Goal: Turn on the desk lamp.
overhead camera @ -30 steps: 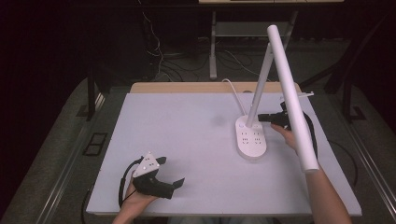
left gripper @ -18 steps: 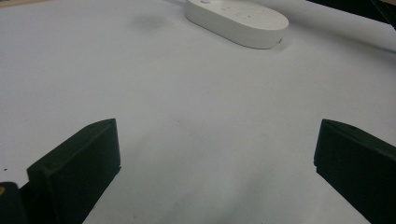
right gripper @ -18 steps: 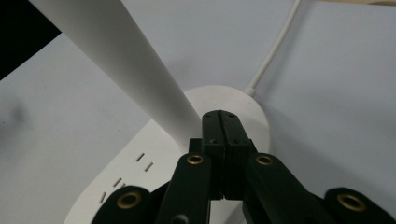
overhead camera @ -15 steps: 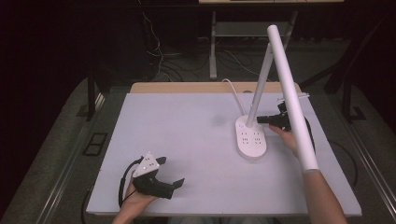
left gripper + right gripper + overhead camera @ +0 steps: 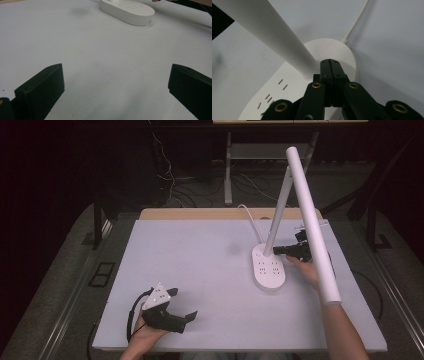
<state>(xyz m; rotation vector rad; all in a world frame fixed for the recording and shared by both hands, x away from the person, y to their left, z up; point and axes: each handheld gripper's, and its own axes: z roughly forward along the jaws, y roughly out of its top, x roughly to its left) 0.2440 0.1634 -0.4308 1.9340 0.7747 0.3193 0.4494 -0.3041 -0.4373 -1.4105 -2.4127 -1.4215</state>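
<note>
A white desk lamp stands at the table's right. Its oval base [image 5: 269, 270] carries sockets, a slanted stem [image 5: 278, 215] and a long tube head [image 5: 312, 225]. My right gripper [image 5: 276, 251] is shut with nothing between its jaws. Its tips [image 5: 330, 63] sit over the base [image 5: 342, 50] just beside the foot of the stem [image 5: 269, 30]; whether they touch it I cannot tell. My left gripper [image 5: 184, 303] rests at the near left of the table, open and holding nothing. Its jaws [image 5: 116, 85] point across the bare top toward the base [image 5: 127, 11].
The lamp's white cable [image 5: 355, 22] runs from the base to the far edge of the white table [image 5: 200, 255]. The tube head overhangs my right forearm. Dark floor, cables and a stand's legs [image 5: 229, 175] lie beyond the table.
</note>
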